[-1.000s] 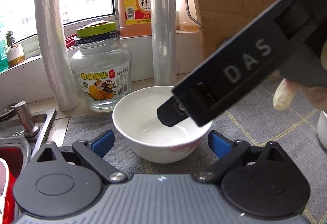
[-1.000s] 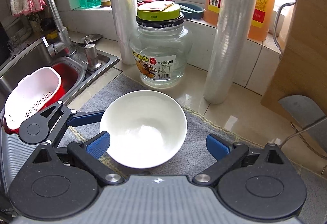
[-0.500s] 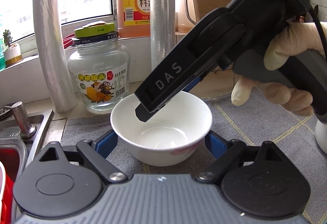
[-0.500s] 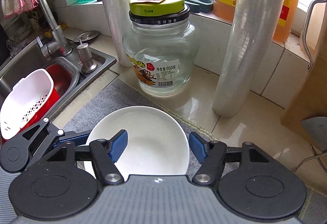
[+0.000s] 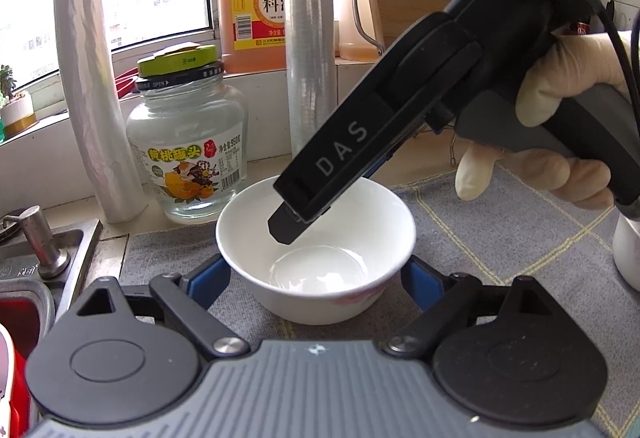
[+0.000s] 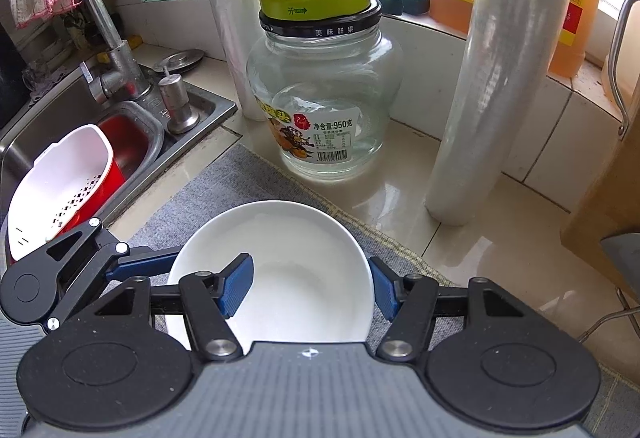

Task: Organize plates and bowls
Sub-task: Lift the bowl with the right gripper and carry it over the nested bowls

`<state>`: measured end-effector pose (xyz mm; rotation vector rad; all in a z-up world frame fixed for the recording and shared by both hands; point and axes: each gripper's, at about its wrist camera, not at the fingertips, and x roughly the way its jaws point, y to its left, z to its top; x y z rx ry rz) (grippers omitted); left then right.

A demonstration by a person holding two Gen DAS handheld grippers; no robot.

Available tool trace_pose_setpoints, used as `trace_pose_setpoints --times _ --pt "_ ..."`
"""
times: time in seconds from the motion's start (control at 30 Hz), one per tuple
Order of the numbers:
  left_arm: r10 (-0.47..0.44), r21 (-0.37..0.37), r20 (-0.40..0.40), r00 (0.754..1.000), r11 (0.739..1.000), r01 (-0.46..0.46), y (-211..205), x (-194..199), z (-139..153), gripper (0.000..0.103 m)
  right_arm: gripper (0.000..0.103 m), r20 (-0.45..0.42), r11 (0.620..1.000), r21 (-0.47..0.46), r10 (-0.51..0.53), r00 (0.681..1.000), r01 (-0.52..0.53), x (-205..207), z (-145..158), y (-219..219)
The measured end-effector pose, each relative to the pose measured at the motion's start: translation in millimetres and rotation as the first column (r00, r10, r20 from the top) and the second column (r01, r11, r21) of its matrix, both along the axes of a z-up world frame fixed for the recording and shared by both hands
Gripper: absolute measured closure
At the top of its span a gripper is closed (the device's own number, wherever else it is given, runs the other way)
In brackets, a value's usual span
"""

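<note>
**Kid:** Looking at your right claw (image 6: 312, 288), I see one blue finger inside the white bowl (image 6: 296, 270) and the other finger outside its right edge. The fingers are apart. The bowl's wall sits between them, but they are not squeezing it yet, I think.

**Helper:** Yes. The bowl sits on the grey mat (image 6: 236, 178) on the worktop (image 6: 500, 238), just in front of the big glass jar (image 6: 324, 94). Your left claw (image 5: 316, 274) is wide apart too, with one blue finger on each side of the bowl, low down near the mat. I cannot tell if they touch it.

**Kid:** What could go wrong?

**Helper:** The bowl looks smooth and shiny. If you pinch only a thin bit of the rim, it could slip out when you lift, then drop and crack.

**Kid:** And the jar?

**Helper:** It is near the far side of the bowl. If you push forward while you close, the bowl could slide on the mat and bump the jar, or the tall plastic wrap roll (image 6: 504, 78) beside it.

**Kid:** Could the two claws hit each other?

**Helper:** They could. Both are crowded around one bowl, so move only one at a time
</note>
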<state>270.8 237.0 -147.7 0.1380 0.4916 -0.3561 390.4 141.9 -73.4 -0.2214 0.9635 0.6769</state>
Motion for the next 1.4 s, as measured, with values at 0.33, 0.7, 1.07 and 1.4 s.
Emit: trace_pose_setpoints --times 0.33,0.7,1.07,1.4 --pt "-0.038 0.036 -0.034 0.999 0.999 0.040 -1.1 -11.6 9.0 0.011 0.035 -0.015 1.000 0.011 -0.008 1.000 0.009 -17.4 9.0 -7.2" --pt "-0.070 0.041 -0.086 0.994 0.996 0.073 -5.2 -52.0 25.3 0.011 0.035 -0.026 0.999 0.045 -0.017 1.000 0.018 -65.9 28.5 -20.3" --pt "-0.134 0.069 -0.123 0.983 0.987 0.143 -24.0 -96.4 31.6 0.011 0.035 -0.039 0.998 0.048 -0.048 0.998 0.049 -121.9 36.5 -44.1" --pt "-0.218 0.110 -0.142 0.966 0.966 0.235 -44.1 -121.3 47.2 0.011 0.035 -0.045 0.993 0.072 -0.092 0.995 0.095 -157.5 48.7 -76.5"
